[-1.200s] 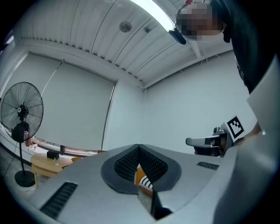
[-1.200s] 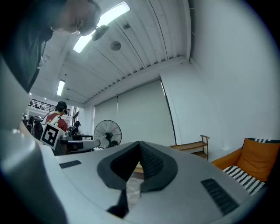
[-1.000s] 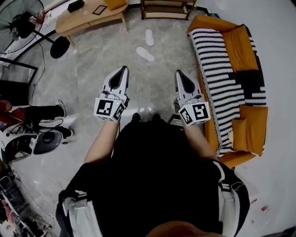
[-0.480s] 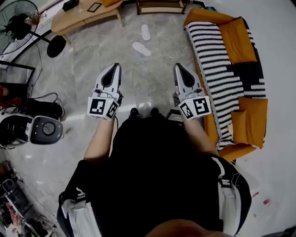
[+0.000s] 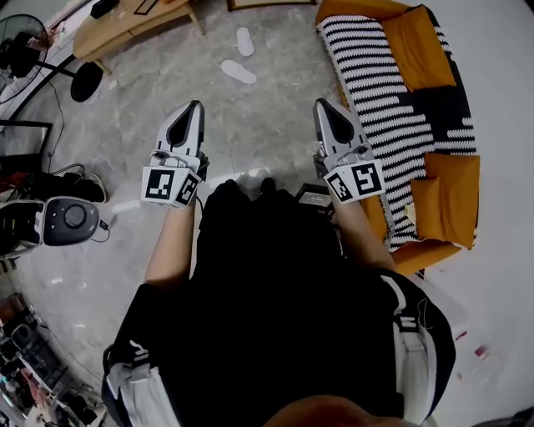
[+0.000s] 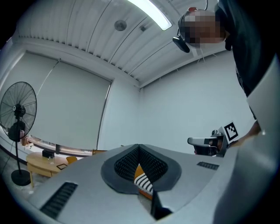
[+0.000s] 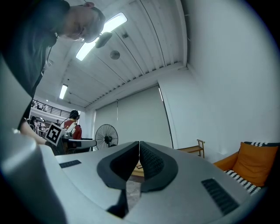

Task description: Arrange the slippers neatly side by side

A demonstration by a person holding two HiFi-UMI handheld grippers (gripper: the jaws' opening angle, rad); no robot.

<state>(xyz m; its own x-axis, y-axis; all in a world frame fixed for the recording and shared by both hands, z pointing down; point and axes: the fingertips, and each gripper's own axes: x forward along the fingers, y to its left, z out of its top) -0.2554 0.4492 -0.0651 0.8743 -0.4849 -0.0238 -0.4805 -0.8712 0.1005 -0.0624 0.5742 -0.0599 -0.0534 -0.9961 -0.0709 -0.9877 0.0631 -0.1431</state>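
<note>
Those two flat white slippers [image 5: 239, 72] look light and floppy, so I'd pinch each by its rim (left gripper [image 5: 196, 107] and right gripper [image 5: 320, 105]: jaws together, empty).

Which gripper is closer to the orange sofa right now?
Right. The right gripper hangs just beside the sofa, next to its striped blanket; the left gripper is farther away, out over the grey floor.

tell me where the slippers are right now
Head view, top centre: the slippers lie on the floor, between the wooden table on the left and the striped sofa on the right.
</note>
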